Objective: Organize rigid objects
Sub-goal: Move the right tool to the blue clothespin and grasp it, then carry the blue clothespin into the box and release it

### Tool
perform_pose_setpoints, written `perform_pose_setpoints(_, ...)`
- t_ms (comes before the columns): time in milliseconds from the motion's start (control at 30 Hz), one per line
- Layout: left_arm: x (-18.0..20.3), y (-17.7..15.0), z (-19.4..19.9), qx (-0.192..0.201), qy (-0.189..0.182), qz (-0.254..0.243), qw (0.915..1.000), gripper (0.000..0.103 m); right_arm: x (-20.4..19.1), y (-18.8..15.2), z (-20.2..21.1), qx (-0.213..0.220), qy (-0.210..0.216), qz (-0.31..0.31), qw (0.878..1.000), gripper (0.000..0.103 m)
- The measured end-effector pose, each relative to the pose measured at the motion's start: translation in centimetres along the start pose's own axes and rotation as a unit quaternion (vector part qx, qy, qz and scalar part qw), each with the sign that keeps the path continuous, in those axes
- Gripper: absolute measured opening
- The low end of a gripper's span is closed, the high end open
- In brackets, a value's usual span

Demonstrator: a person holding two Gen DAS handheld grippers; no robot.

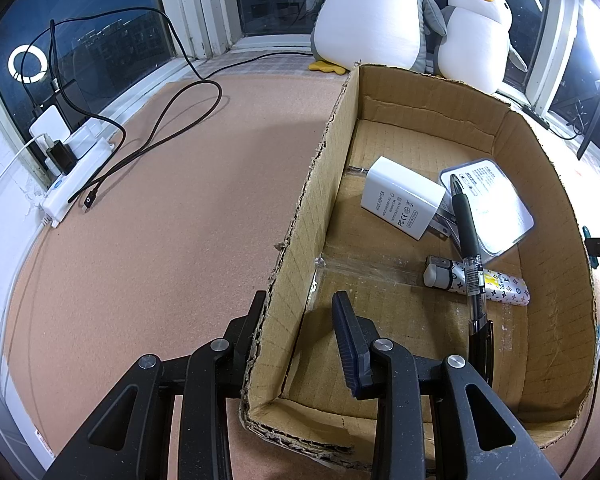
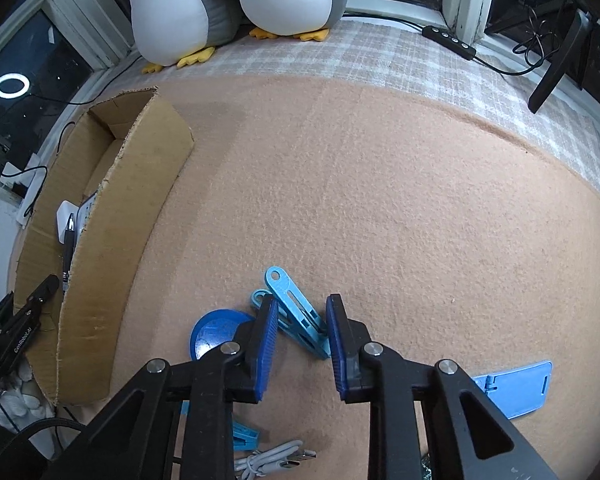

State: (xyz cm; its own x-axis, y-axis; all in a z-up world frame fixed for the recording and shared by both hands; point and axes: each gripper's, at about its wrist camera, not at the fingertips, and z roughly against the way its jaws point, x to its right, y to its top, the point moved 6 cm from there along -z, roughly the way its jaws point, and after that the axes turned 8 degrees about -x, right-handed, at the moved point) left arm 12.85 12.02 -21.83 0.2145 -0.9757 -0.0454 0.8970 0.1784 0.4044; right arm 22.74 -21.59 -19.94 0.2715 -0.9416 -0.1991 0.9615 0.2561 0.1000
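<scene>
The light blue plastic clothes peg (image 2: 296,314) lies on the tan felt-covered counter (image 2: 380,208), just outside the open brown cardboard box (image 2: 112,240), and sits between the two blue pads of the right tool (image 2: 303,322). The jaws stand narrow on either side of the peg; the left pad appears to touch it, while firm contact at the right pad cannot be confirmed. No lift is evident.

The step in hand is judged to be the grasp of the peg for transfer into the box. The next move calls for a complete pinch across the peg body, a straight lift, then travel to the left over the box wall before release.

A round dark blue plastic disc (image 2: 216,334) lies just beside the peg, toward the box. A light blue flat plastic stand (image 2: 516,388) lies to the right, and a coiled grey cable (image 2: 272,458) lies nearer the camera.

The left tool (image 1: 300,312) is pressed onto the near left wall of the box, one finger outside and one inside, and steadies it. Already inside the box are a white wall adapter (image 1: 400,200), a black pen (image 1: 470,240), a flat white device with printed label (image 1: 496,204) and a white patterned cylinder (image 1: 496,286).
</scene>
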Motion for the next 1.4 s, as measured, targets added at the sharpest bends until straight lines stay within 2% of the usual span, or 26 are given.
perform_pose_setpoints(167,0.0,0.0,0.0,0.0,0.0,0.0,1.0,0.034,-0.8,0.2,-0.2,0.004,-0.018,0.023,1.0,0.021)
perform_pose_setpoints(333,0.0,0.0,0.0,0.0,0.0,-0.001,1.0,0.034,-1.0,0.9,-0.1,0.012,-0.006,0.014,1.0,0.011)
perform_pose_setpoints(633,0.0,0.1,-0.1,0.001,0.0,0.001,1.0,0.034,-0.5,0.8,0.5,0.022,0.013,-0.008,1.0,0.011)
perform_pose_setpoints(833,0.0,0.0,0.0,0.001,0.0,0.001,1.0,0.034,-0.9,1.0,3.0,0.049,0.03,-0.018,0.998,0.011)
perform_pose_setpoints(1100,0.1,0.0,0.0,0.001,0.0,0.001,1.0,0.034,-5.8,1.4,6.7,0.084,0.073,0.018,0.994,0.011)
perform_pose_setpoints(1400,0.1,0.0,0.0,0.001,0.0,0.001,1.0,0.034,-13.3,0.0,7.2,0.076,0.122,0.078,0.987,0.011)
